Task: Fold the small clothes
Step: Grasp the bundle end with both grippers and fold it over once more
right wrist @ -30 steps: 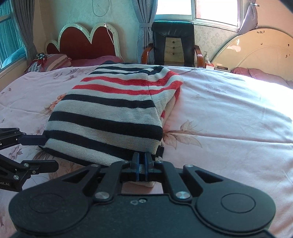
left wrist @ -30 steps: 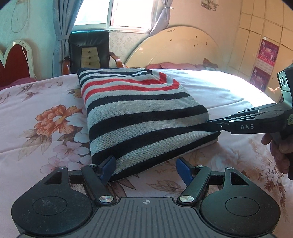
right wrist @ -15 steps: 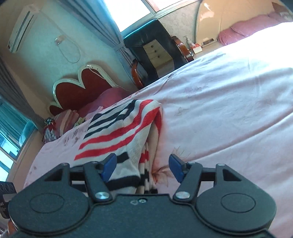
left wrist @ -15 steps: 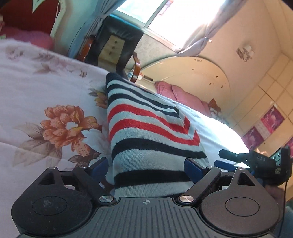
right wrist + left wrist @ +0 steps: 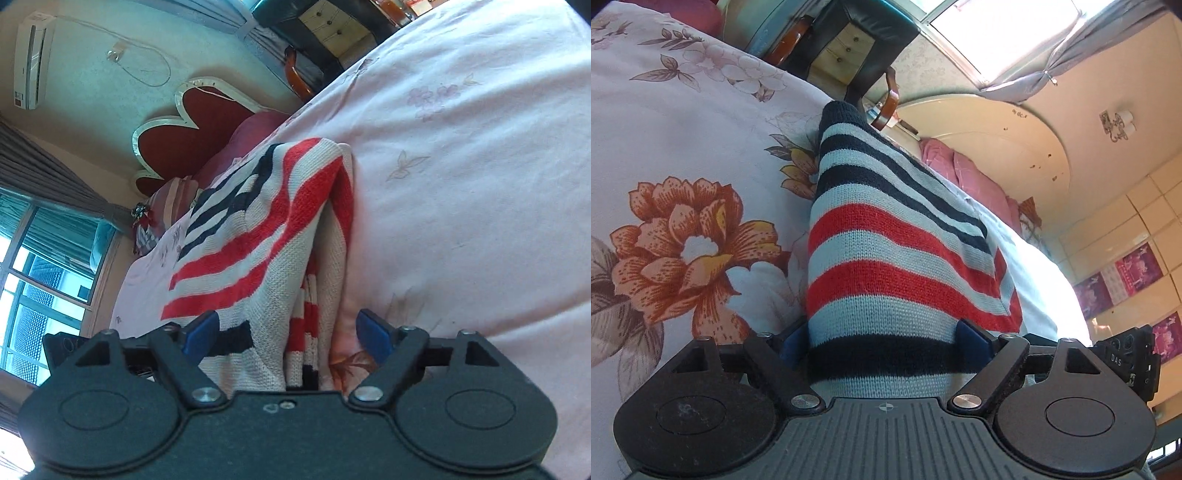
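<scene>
- I am working over a bed (image 5: 665,122) with a pale floral sheet; a black chair (image 5: 857,33) stands under the window beyond it, and a red scalloped headboard (image 5: 192,122) rises at one end.
- The striped sweater (image 5: 886,258) lies on the bed between me and the chair, already folded into a compact stack; in my right view the layers show along its open side (image 5: 314,295).
- As I judge it, the main folds are done. What may be left is one more fold or simply squaring and pressing the stack; I cannot tell which.
- My left gripper (image 5: 882,336) is rolled over and angled down at the sweater's near end. Its jaws have just been easing in a little yet stand wide, straddling the knit; whether the blue pads (image 5: 975,338) press it I cannot quite say, so I call it a loose straddle, not a grip.
- My right gripper (image 5: 288,332) is rolled the other way, at the sweater's open side. Its jaws have just been opening and now stand wide, one pad (image 5: 201,330) at the cloth, the other over bare sheet, holding nothing.
</scene>
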Action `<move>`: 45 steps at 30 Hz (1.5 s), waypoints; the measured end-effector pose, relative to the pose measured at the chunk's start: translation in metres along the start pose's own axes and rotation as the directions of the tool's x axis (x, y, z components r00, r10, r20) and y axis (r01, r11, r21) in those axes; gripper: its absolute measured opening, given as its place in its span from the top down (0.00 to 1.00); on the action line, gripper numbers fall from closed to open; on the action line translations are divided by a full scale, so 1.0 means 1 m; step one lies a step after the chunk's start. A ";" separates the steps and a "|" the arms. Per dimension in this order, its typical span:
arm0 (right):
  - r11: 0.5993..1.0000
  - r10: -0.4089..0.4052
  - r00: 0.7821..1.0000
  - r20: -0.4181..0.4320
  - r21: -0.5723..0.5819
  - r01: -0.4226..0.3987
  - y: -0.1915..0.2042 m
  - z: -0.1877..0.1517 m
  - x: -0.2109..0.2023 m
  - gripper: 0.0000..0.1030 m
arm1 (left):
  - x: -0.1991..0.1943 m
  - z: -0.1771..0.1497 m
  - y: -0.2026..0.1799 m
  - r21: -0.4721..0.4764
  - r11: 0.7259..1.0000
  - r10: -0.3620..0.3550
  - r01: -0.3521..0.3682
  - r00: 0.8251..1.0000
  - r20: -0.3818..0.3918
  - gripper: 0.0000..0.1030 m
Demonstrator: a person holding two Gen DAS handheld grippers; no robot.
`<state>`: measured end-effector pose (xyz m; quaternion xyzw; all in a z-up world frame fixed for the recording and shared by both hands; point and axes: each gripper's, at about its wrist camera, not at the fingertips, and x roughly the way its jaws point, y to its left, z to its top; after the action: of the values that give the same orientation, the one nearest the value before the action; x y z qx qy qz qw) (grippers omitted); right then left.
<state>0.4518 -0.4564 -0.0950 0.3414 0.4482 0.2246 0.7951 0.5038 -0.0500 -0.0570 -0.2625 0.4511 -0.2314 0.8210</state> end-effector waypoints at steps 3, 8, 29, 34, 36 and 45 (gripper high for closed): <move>0.999 0.041 0.999 -0.022 0.021 -0.040 -0.004 0.005 0.011 0.41 | 0.005 0.003 -0.003 0.005 1.000 0.006 -0.006 1.000 0.001 0.19; 0.993 0.114 0.993 -0.022 0.025 -0.114 -0.017 0.005 0.006 0.53 | 0.007 0.005 -0.007 0.018 1.000 0.019 -0.019 1.000 -0.009 0.20; 0.966 -0.015 0.996 0.083 -0.254 0.036 0.047 -0.012 -0.024 0.68 | -0.018 -0.003 -0.071 0.318 0.925 0.184 -0.205 0.978 0.095 0.51; 0.958 -0.027 0.994 0.103 -0.282 0.055 0.066 -0.017 -0.034 0.68 | -0.036 -0.012 -0.071 0.308 0.935 0.146 -0.173 0.983 0.107 0.51; 0.951 -0.032 0.993 0.111 -0.301 0.064 0.076 -0.022 -0.035 0.68 | -0.046 -0.014 -0.069 0.309 0.936 0.136 -0.166 0.984 0.116 0.51; 0.940 -0.034 0.992 0.124 -0.332 0.074 0.129 -0.047 -0.015 0.68 | -0.104 -0.012 -0.045 0.321 0.933 0.124 -0.163 0.982 0.139 0.51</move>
<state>0.3970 -0.3646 -0.0074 0.2008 0.3656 0.2555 0.8722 0.4364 -0.0228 0.0304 -0.1004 0.3750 -0.2274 0.8931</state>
